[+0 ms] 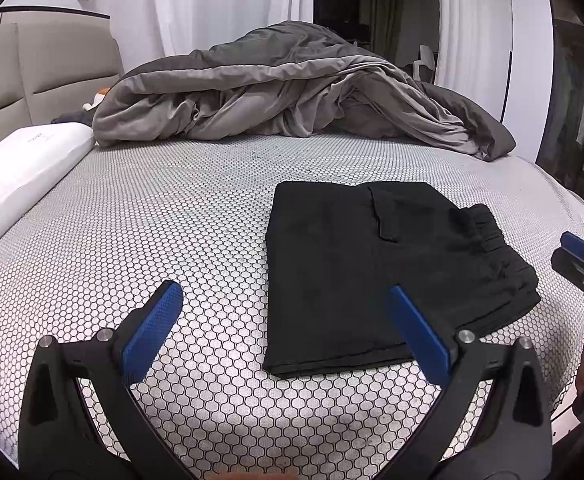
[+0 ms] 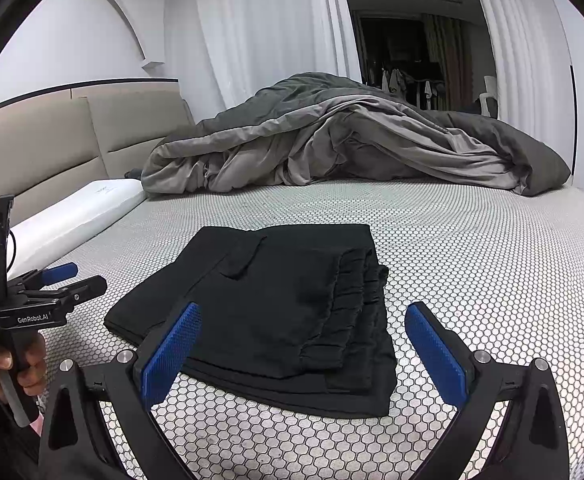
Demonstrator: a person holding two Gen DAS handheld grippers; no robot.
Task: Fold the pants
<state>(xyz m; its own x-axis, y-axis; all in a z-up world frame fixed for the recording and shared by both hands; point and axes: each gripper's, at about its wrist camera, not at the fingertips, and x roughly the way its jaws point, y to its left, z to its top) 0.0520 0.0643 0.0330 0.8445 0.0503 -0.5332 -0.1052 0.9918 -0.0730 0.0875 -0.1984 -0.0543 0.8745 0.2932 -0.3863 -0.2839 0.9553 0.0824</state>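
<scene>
Jaws: left gripper (image 1: 285, 322) and right gripper (image 2: 302, 338) both spread wide, holding nothing. Pants (image 2: 267, 308): black, folded into a flat stack on the bed (image 2: 472, 264). Soft, light, limp by appearance; best pinched at the layered edges.

- pants (image 2: 275, 300): plain black
- bed (image 1: 151, 216) cover: white with a black honeycomb pattern
- duvet (image 1: 292, 92): dark grey outside, lighter grey inside
- pillow (image 1: 23, 172): white
- headboard (image 2: 51, 148): beige
- curtains (image 2: 251, 28): white
- tongs' pads (image 2: 171, 354): blue, on black arms
</scene>
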